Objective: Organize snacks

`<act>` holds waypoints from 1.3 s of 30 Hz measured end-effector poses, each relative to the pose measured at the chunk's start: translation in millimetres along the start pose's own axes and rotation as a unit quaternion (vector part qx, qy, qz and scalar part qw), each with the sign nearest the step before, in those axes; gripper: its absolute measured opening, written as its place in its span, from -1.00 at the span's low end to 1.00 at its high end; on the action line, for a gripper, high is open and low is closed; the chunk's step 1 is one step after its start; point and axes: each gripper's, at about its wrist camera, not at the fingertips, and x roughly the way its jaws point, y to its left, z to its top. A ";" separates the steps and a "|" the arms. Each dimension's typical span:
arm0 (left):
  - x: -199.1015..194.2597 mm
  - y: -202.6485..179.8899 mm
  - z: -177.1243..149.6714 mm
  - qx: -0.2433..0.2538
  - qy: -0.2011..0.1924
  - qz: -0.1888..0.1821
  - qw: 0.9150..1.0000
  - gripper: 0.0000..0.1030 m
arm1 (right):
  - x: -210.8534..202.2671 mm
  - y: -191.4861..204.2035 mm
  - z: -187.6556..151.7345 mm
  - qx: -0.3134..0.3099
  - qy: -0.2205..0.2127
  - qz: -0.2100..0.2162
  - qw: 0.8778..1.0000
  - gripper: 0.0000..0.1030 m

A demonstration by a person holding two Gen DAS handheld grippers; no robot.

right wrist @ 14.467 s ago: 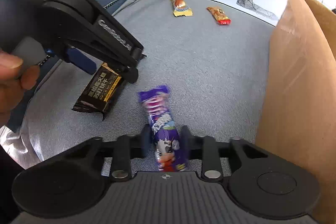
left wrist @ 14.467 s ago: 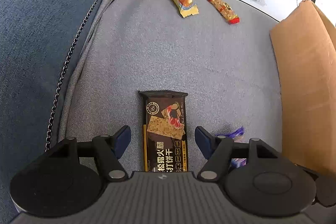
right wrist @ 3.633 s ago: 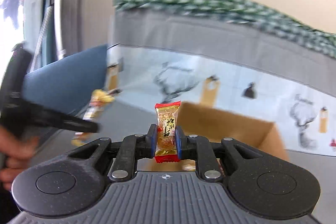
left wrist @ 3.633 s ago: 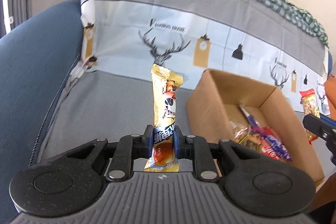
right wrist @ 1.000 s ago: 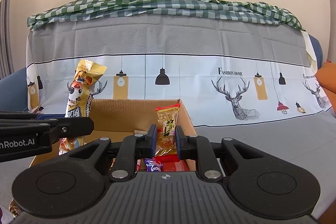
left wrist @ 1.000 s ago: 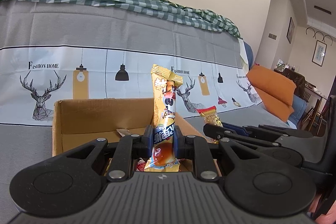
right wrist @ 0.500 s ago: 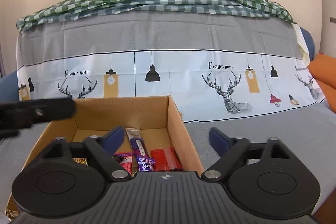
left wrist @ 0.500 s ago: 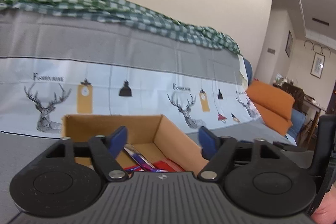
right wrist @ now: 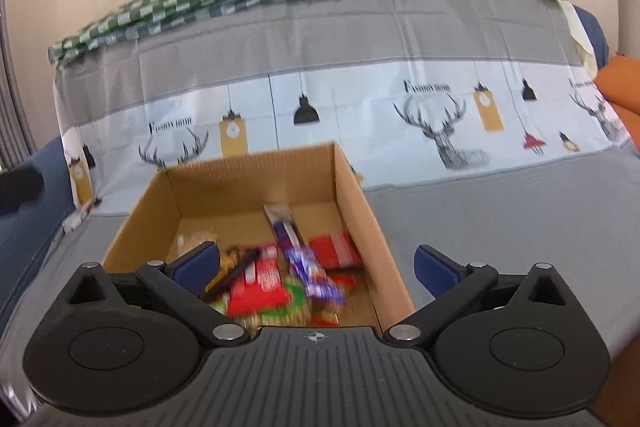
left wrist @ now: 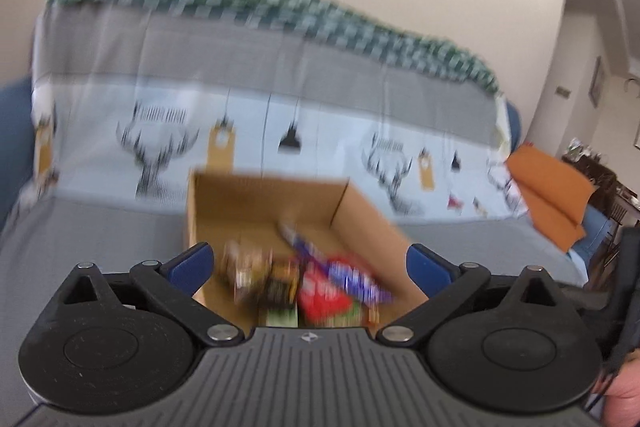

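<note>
one cardboard box point(right wrist: 352, 187), two claws point(left wrist: 308, 263) point(right wrist: 316, 267)

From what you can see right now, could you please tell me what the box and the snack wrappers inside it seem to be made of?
Box: brown corrugated cardboard, matte; a fluted edge shows along its rim. Snack wrappers: probably glossy printed plastic film, brightly coloured, though blurred.

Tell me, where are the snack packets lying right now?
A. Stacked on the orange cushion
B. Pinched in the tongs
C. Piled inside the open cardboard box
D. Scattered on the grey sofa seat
C: the right wrist view shows the snack packets heaped on the floor of the open cardboard box, while the right tongs in front stand open with nothing pinched between them.
</note>
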 end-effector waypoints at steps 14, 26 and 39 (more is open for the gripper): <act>44.1 7.6 -42.1 -0.004 0.101 0.060 0.993 0.99 | 2.0 4.5 -24.3 -0.036 0.041 -0.019 0.998 0.99; 50.9 6.3 -41.3 -0.007 0.106 0.060 0.992 0.99 | 11.6 15.7 -26.6 -0.065 0.047 -0.007 0.997 0.99; 43.9 -1.7 -40.2 0.010 0.084 0.060 0.995 0.99 | 9.0 16.1 -25.7 -0.067 0.038 0.000 0.997 0.99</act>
